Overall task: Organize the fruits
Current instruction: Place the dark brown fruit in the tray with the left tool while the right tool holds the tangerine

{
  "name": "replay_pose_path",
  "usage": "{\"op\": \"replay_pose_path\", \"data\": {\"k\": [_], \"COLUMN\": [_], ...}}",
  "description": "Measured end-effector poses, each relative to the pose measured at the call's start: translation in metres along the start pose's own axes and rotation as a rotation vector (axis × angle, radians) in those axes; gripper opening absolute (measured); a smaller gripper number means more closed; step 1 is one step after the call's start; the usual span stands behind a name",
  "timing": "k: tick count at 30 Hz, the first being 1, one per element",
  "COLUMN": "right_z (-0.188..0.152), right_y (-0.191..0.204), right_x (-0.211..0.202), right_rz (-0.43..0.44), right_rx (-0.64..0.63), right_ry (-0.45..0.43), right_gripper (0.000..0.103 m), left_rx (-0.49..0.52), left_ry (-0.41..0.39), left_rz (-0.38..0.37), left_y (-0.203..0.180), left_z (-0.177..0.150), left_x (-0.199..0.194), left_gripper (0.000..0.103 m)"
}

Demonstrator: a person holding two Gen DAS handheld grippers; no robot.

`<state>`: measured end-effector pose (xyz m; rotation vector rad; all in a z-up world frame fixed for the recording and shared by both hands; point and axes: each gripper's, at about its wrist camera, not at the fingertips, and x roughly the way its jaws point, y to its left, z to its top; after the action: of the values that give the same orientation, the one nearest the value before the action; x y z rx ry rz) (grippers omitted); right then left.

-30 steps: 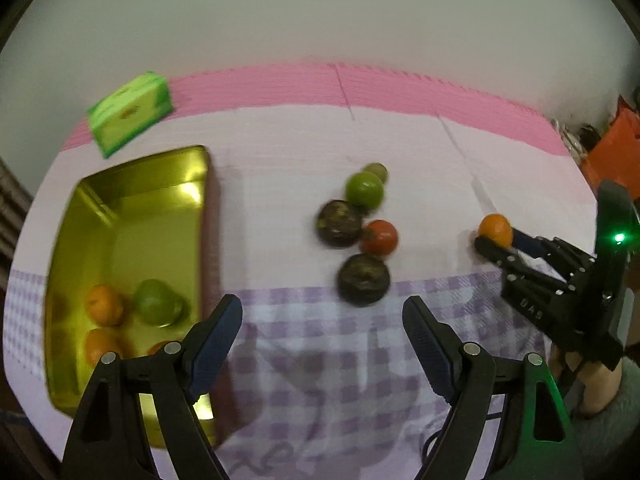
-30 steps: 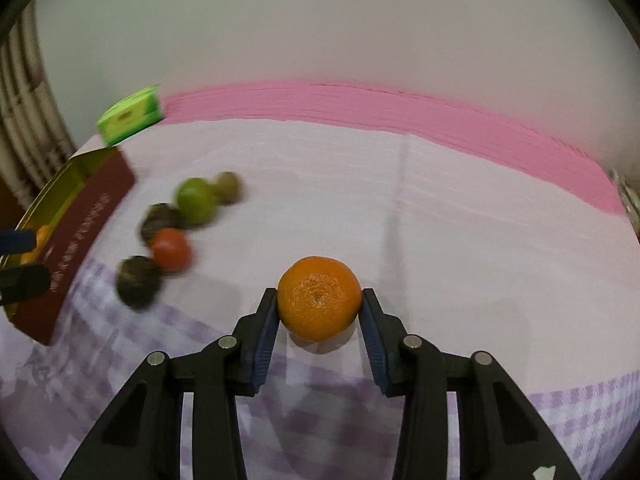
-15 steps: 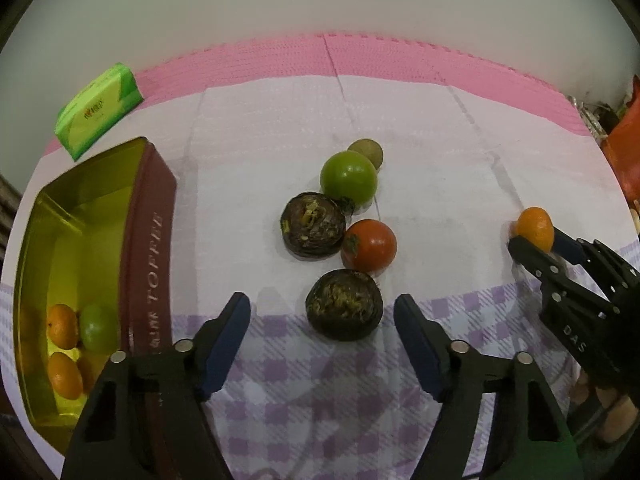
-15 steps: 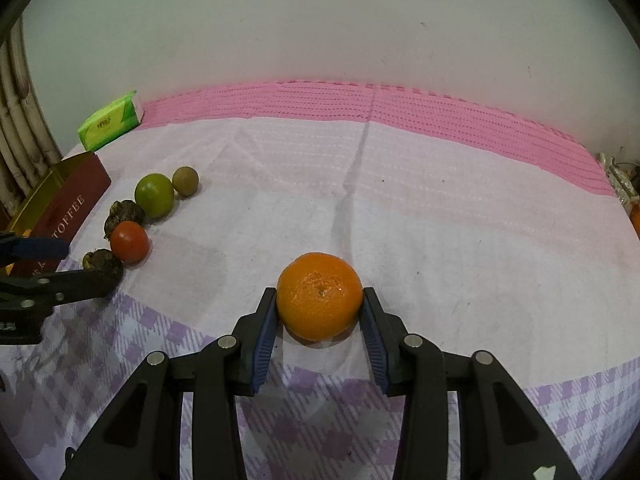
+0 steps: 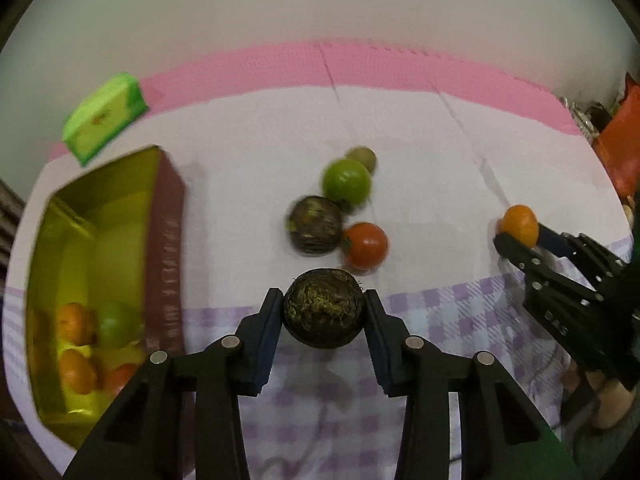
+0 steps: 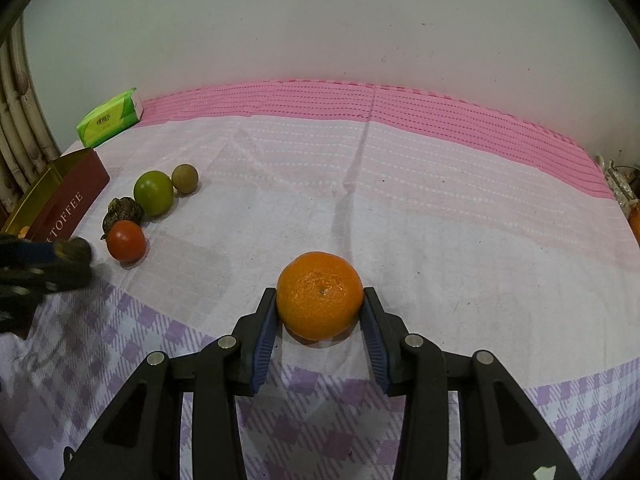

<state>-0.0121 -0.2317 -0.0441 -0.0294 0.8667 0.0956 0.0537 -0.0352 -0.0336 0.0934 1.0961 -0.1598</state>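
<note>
My left gripper [image 5: 323, 310] is shut on a dark brown wrinkled fruit [image 5: 323, 307] just above the cloth. Beyond it lie another dark fruit [image 5: 314, 225], a red tomato [image 5: 366, 245], a green fruit [image 5: 346, 181] and a small brown fruit [image 5: 362, 158]. A gold tin [image 5: 100, 216] at the left holds oranges, a green fruit and a red one. My right gripper [image 6: 320, 306] is shut on an orange [image 6: 319, 295] resting on the cloth; it also shows in the left wrist view [image 5: 520, 224].
A green tissue pack [image 5: 105, 122] lies at the back left by the wall. The tin's maroon side [image 6: 68, 204] reads TOFFEE. A pink band of cloth [image 6: 360, 100] runs along the wall. Orange items [image 5: 622, 148] sit at the far right edge.
My left gripper moved forward and closed on the nearest dark fruit. My right gripper stays shut on the orange, in place.
</note>
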Motion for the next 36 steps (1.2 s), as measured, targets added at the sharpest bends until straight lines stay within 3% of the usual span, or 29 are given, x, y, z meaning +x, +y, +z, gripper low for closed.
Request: {"op": "replay_pose_path", "data": {"k": [5, 9, 19, 25, 36], "right_z": [0.000, 0.001, 0.000, 0.001, 0.001], "right_y": [0.000, 0.000, 0.000, 0.000, 0.000], "right_x": [0.000, 0.001, 0.003, 0.003, 0.002], "right_rz": [0.000, 0.000, -0.006, -0.006, -0.007], "right_rx": [-0.001, -0.001, -0.006, -0.007, -0.008], "right_ry": [0.000, 0.000, 0.002, 0.002, 0.003], "right_gripper": [0.039, 0.039, 0.039, 0.039, 0.039], "left_rx": [-0.102, -0.175, -0.309, -0.333, -0.303], "left_ry": [-0.046, -0.057, 0.021, 0.043, 0.046], "left_rz": [0.032, 0.103, 0.173, 0.191, 0.209], "left_y": [0.046, 0.086, 0.161, 0.171, 0.170], "left_z": [-0.005, -0.014, -0.058, -0.074, -0.071], "left_x": [-0.036, -0.053, -0.047, -0.040, -0.036], "left_gripper": [0.041, 0.041, 0.041, 0.041, 0.041]}}
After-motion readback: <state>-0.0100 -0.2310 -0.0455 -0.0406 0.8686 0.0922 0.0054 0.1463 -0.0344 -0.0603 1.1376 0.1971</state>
